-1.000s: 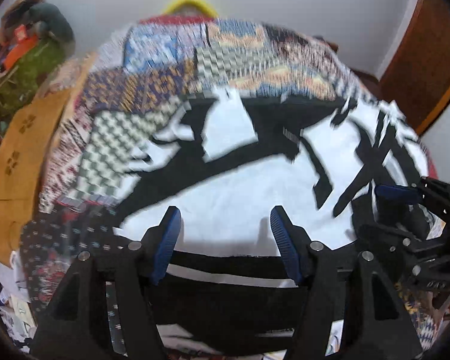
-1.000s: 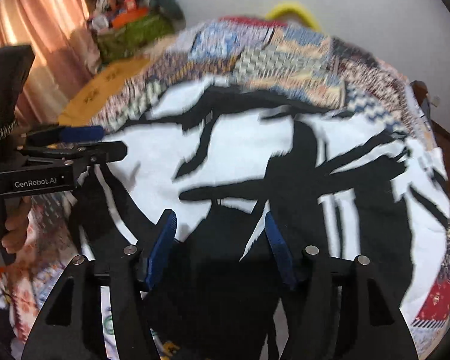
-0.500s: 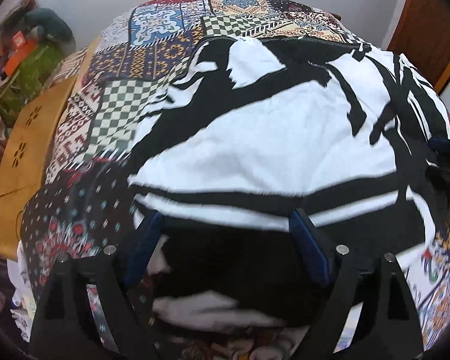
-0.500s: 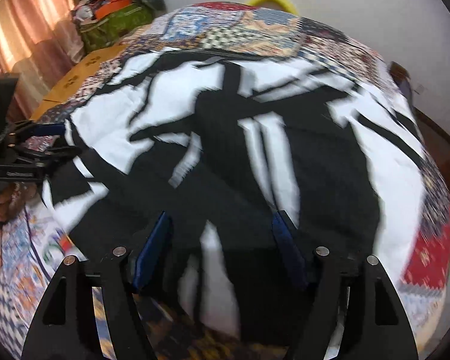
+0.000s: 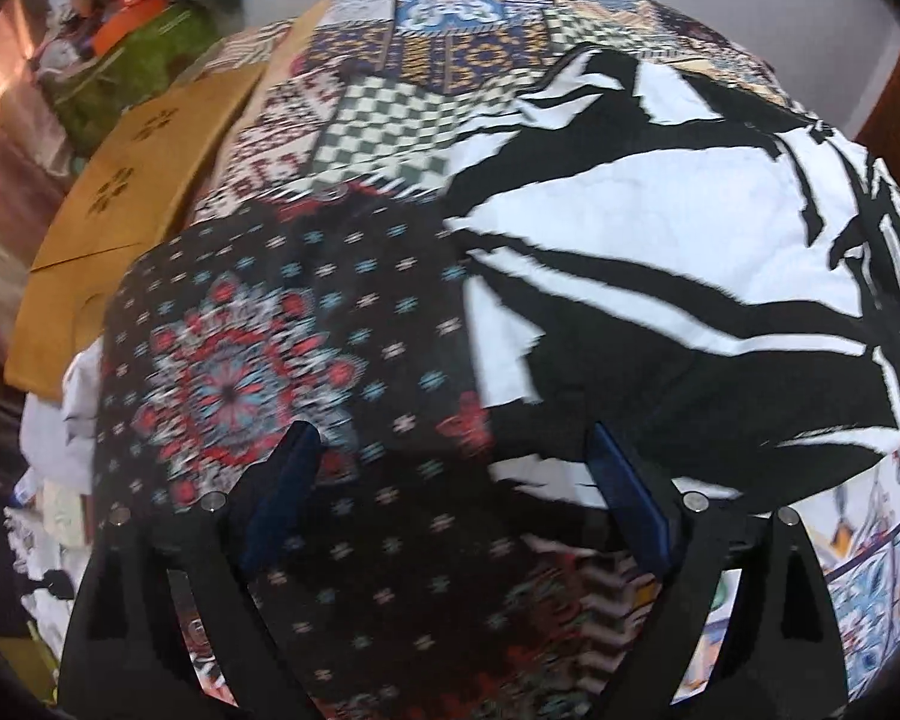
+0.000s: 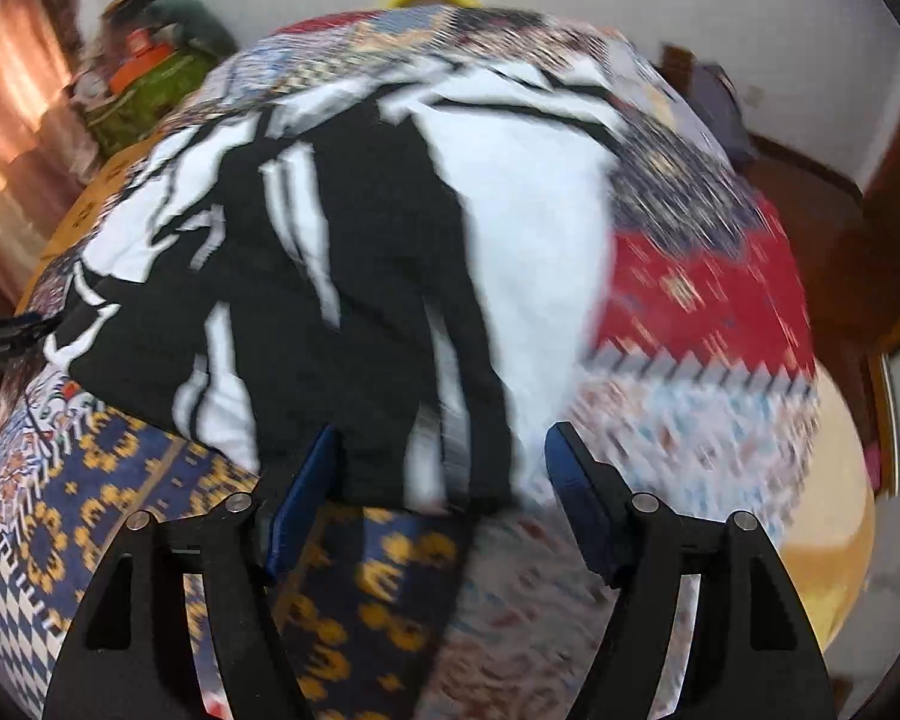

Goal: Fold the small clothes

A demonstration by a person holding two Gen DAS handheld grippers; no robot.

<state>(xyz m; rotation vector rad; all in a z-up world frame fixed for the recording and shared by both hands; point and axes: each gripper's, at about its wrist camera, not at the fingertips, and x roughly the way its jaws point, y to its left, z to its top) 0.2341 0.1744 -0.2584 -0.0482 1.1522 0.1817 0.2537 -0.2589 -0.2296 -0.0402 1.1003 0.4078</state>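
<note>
Black-and-white garment (image 5: 660,252) spread flat on the patchwork bedspread (image 5: 282,360), near edge just ahead of both tools. Left tool (image 5: 456,498) wide open, holding nothing, hanging over bare bedspread just beside the garment's left edge. Right tool (image 6: 441,495) wide open too, empty, near hem (image 6: 390,468) between the fingers but not pinched. Could go wrong: closing too low might grab bedspread along with the garment and drag both. Pinching only one layer could let the fold slide crooked. Blurry views, so edges hard to judge.
</note>
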